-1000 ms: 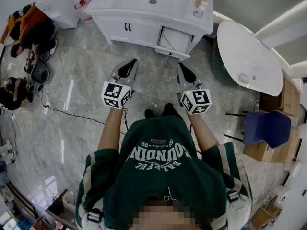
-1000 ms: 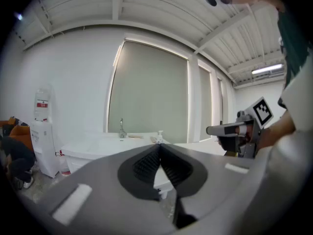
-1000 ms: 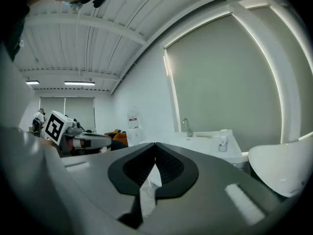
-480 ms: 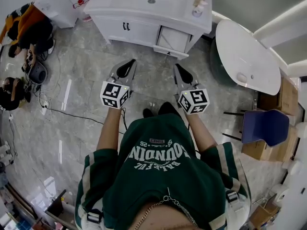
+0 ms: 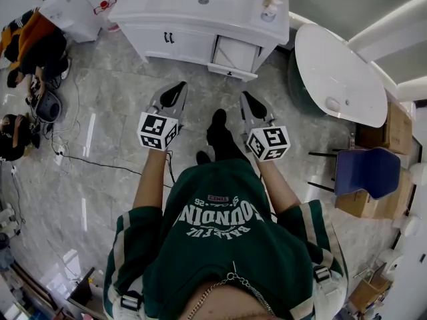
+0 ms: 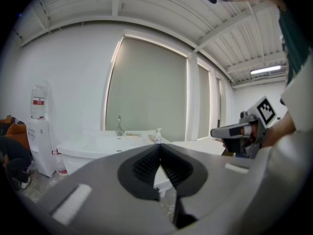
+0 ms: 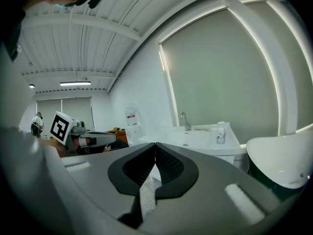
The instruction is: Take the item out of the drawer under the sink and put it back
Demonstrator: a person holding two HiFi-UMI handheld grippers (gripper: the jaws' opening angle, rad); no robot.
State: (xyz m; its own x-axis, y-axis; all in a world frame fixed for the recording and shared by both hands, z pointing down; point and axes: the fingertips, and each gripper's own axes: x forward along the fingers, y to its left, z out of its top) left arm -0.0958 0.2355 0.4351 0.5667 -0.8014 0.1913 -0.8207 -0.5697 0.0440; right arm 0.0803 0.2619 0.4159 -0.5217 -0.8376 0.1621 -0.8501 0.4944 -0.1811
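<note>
A grey marbled floor [image 5: 120, 132] fills most of the overhead head view. Across the top centre stands a white sink cabinet [image 5: 180, 12]. It is the goal of the walk, so both tools point at it. A large white oval tub [image 5: 333, 65] sits in the upper right. The person [image 5: 227, 245], in a green shirt, fills the bottom centre. One dark shoe [image 5: 219, 133] is lifted ahead of the body, which suggests a step toward the cabinet. A blue chair [image 5: 367, 172] is at the right edge, and other people sit on the floor [image 5: 37, 45] at the upper left, well apart from the work.

The drawer [image 5: 233, 55] is below the basin, on the right side of the cabinet front. It seems to stick out slightly, though from this far off that is uncertain. The item is not visible, so it is presumably inside the drawer.

The left gripper [image 5: 173, 93] and right gripper [image 5: 249, 101] are held out level at mid-frame, side by side, well short of the cabinet. In each gripper's own view the ridged jaws are pressed together at the tips with nothing between them. That fits carrying them empty during the approach. They would need to spread before taking the drawer handle.

A small soap bottle [image 5: 269, 12] stands on the countertop at the upper right of the cabinet, clear of the drawer's path.
</note>
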